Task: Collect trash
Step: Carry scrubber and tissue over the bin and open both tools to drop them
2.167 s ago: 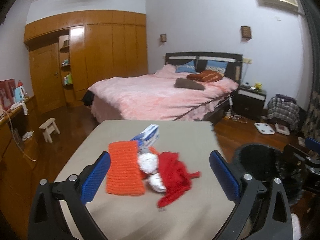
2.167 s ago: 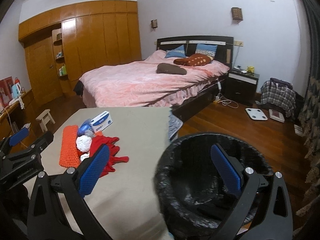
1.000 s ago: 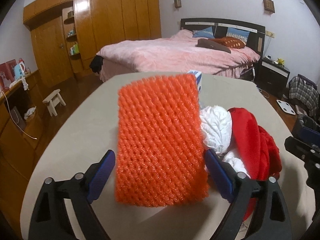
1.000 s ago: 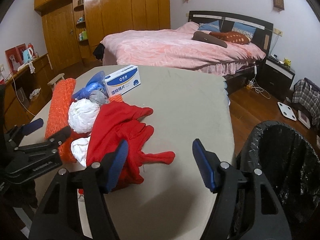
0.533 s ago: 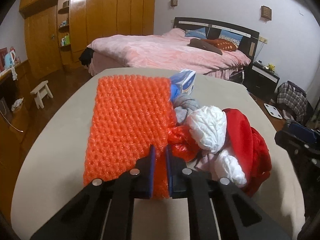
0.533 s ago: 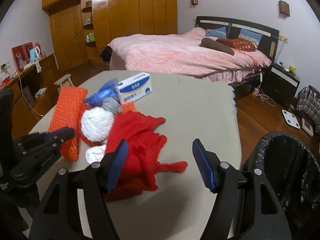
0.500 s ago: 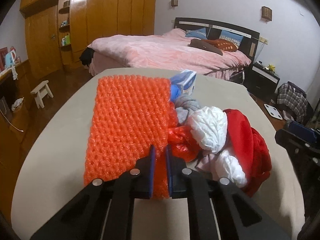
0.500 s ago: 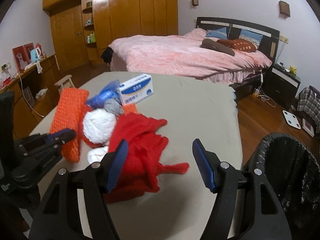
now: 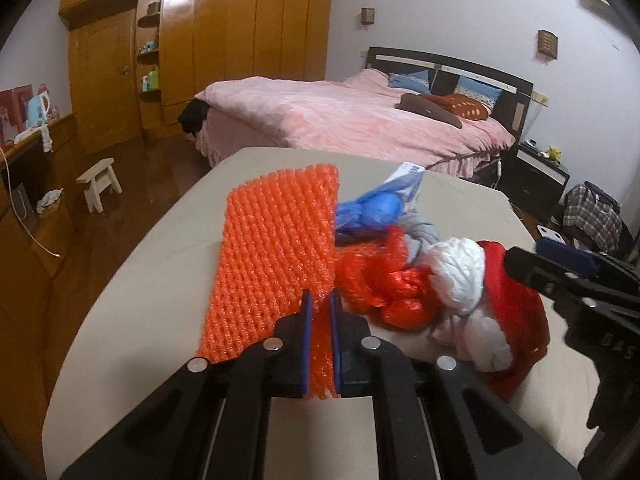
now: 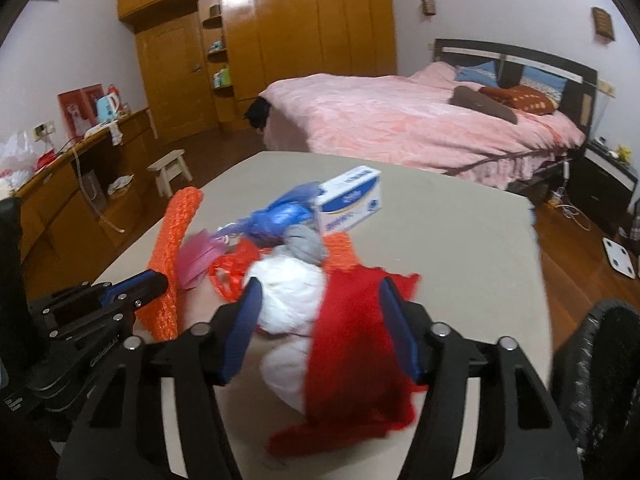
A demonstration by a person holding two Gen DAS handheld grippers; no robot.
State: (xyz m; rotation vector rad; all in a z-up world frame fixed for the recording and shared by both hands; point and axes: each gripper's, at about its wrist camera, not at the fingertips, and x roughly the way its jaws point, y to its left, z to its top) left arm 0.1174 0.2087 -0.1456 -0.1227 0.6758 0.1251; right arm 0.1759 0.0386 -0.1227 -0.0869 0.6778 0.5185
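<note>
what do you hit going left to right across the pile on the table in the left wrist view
orange foam net → blue plastic bag → white crumpled bag → red cloth → right gripper coming in from the right edge

Table (image 10: 460,240): far half and right side bare, open for a pass. Near-left bare strip beside the orange foam net (image 9: 276,248), free to the table edge.

Middle blocked by a heap: blue bag (image 10: 280,212), grey wad (image 10: 306,242), white wad (image 10: 292,296), red cloth (image 10: 356,344), all touching. White box (image 10: 350,198) stands at the heap's far side.

Left gripper (image 9: 319,308) and right gripper (image 10: 320,308) sit close together at the heap's near side, little room between them.

Black-lined bin (image 10: 600,372) off the table's near-right edge; floor beyond it open.
</note>
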